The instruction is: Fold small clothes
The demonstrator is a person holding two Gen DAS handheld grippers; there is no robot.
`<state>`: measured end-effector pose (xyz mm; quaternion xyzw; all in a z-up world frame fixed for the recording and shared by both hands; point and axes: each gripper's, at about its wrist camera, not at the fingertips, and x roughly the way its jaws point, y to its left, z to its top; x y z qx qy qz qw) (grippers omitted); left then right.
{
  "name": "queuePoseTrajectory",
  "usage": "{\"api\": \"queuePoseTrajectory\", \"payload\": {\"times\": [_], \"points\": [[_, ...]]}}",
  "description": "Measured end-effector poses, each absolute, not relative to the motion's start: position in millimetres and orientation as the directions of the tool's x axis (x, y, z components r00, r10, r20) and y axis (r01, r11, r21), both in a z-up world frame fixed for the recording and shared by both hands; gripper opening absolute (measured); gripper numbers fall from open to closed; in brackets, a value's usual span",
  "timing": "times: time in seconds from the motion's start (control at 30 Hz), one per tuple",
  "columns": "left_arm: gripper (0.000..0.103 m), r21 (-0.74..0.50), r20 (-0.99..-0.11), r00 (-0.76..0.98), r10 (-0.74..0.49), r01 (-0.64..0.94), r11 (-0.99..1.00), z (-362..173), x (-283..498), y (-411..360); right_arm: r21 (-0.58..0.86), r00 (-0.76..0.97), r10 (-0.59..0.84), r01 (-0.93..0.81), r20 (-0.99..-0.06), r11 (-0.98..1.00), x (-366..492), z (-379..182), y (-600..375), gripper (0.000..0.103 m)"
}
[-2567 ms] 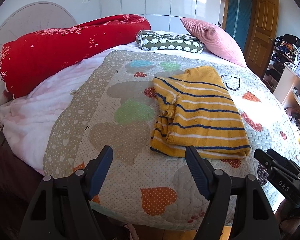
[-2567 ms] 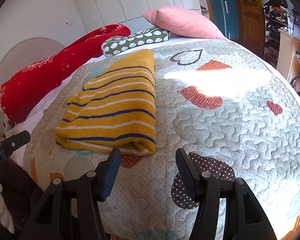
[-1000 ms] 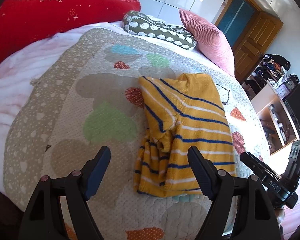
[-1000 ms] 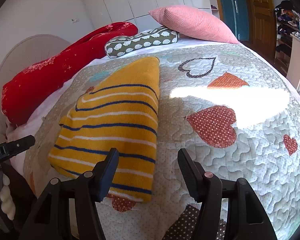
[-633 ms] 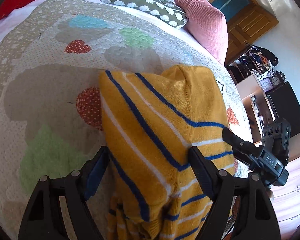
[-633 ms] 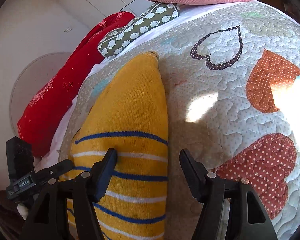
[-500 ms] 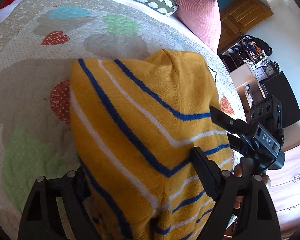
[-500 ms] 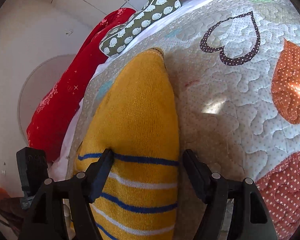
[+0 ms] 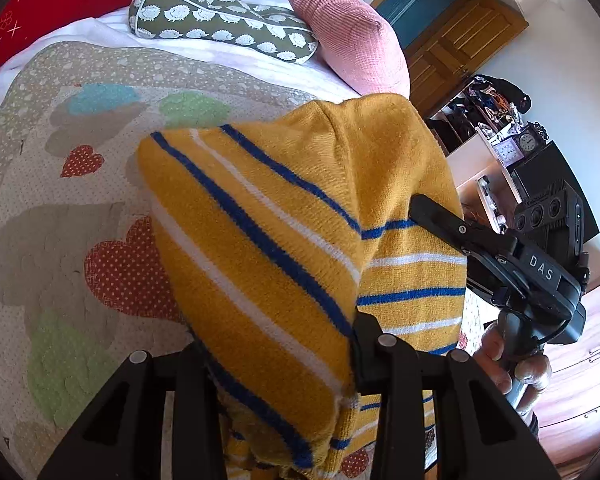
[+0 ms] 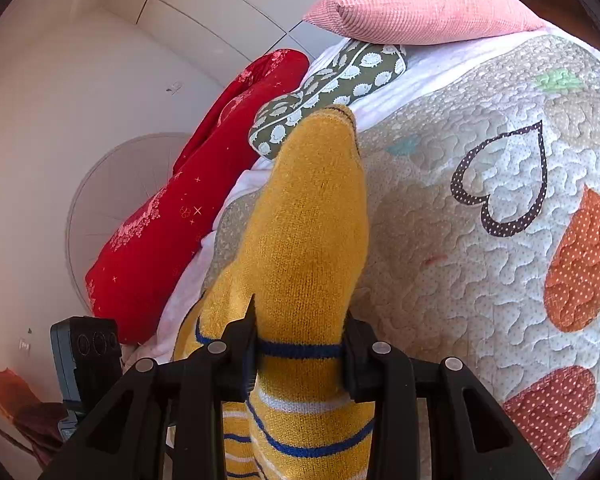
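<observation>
1. Judging by the knit, the yellow striped sweater (image 9: 284,248) is soft, light and limp. It will drape and sag from whatever point holds it, and it is neither slippery nor fragile. The thick layers bunch easily, so a pinch through all of them at the near edge looks like the safest hold.

2. The left gripper (image 9: 276,344) has just been closing, and its jaws are clenched on the near edge of the sweater. The cloth fills the gap between them and hides the left finger. From there the sweater runs up and away toward 12 o'clock in the left wrist view.

3. The right gripper (image 10: 300,340) has also just been closing. It is grasping the same sweater, with both pads pressed against a narrow bundle of knit at a blue stripe. The garment stretches away toward 12 o'clock in its own view.

4. In the left wrist view the right gripper sits at about 3 o'clock, its finger against the sweater's right side, with the person's hand (image 9: 516,364) on the handle below it.

5. The sweater lies on the heart-patterned quilt (image 9: 80,240) on the bed. The pink pillow (image 9: 348,36) and the green hedgehog bolster (image 9: 220,28) lie well beyond it, at about 12 o'clock.

6. With two grips along the near edge, carrying both corners together should keep the fold square.
</observation>
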<state>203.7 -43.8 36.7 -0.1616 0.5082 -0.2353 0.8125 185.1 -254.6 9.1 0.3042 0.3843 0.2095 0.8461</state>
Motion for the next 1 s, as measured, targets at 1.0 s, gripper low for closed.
{"api": "queuePoseTrajectory", "payload": {"times": [1.0], "points": [[0.069,-0.49,-0.805,0.379,-0.456,0.009,0.872,-19,167,-15,0.491,0.637,0.353,0.045,-0.685,0.87,60,-68,-274,0.06]]}}
